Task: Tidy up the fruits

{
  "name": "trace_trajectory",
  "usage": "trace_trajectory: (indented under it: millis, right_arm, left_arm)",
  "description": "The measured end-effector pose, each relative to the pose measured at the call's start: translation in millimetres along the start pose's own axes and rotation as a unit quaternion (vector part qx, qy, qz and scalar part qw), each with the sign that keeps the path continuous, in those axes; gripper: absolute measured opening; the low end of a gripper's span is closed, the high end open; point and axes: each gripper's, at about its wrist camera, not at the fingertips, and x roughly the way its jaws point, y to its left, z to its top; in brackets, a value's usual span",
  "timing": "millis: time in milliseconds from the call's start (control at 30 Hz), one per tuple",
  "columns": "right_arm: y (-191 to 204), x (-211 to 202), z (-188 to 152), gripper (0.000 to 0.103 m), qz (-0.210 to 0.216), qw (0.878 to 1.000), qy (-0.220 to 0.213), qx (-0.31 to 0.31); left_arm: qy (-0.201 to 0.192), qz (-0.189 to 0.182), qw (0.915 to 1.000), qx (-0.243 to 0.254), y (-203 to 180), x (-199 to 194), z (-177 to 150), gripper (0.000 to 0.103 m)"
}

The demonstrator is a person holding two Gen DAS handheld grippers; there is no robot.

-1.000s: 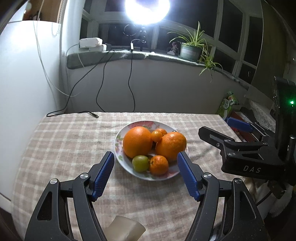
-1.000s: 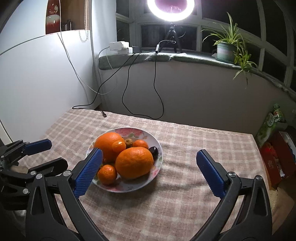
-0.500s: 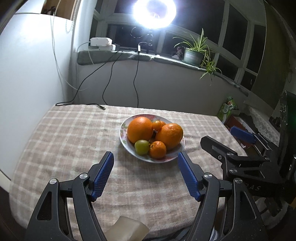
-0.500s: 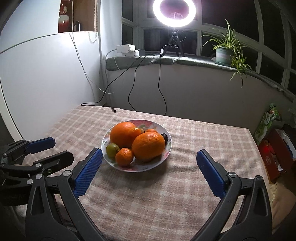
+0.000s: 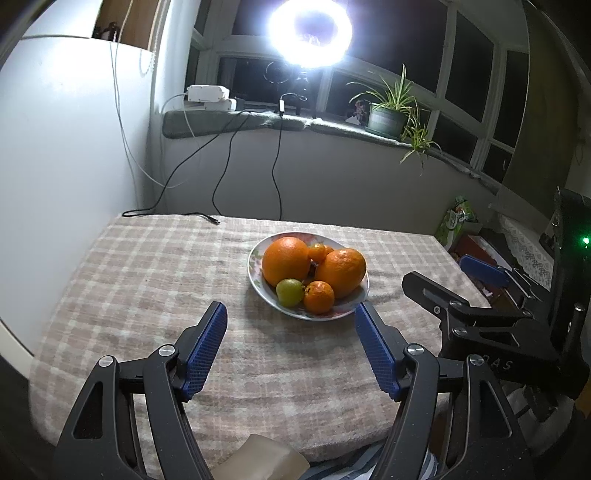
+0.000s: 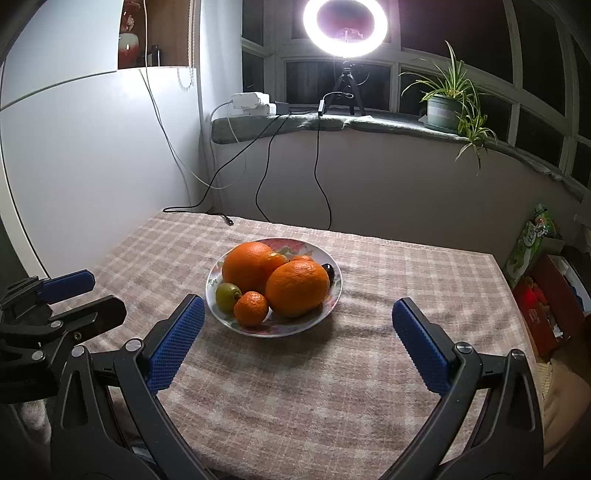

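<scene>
A flowered plate (image 5: 258, 284) (image 6: 332, 302) sits mid-table with fruit piled on it: two big oranges (image 5: 286, 260) (image 6: 297, 288), small mandarins (image 5: 319, 297) (image 6: 251, 308), a green fruit (image 5: 290, 292) (image 6: 227, 297) and a dark fruit (image 6: 328, 272). My left gripper (image 5: 290, 319) is open and empty, held back from the plate's near edge. My right gripper (image 6: 295, 314) is open and empty, also short of the plate. Each gripper shows at the side of the other's view (image 5: 480, 291) (image 6: 74, 299).
A checked cloth (image 5: 147, 280) covers the table. A white wall stands at the left. Cables (image 6: 317, 173) hang from the window sill, which holds a ring light (image 6: 345, 27) and a potted plant (image 6: 443, 110). Boxes and bags (image 6: 539, 291) stand at the right.
Both grippers have pulled back and up from the plate, so it looks smaller and farther. Both stayed open and empty. The fruit has not moved.
</scene>
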Motion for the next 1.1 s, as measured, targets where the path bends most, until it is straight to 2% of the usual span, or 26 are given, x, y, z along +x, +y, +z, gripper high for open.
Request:
trace_trajectory:
  millis: [1100]
  right_arm:
    - [-11.2, 5.9, -7.2, 0.103, 0.001, 1.0, 0.009, 0.002]
  left_arm:
    - [0.001, 0.011, 0.9999, -0.002, -0.2, 2.7, -3.0, 0.072]
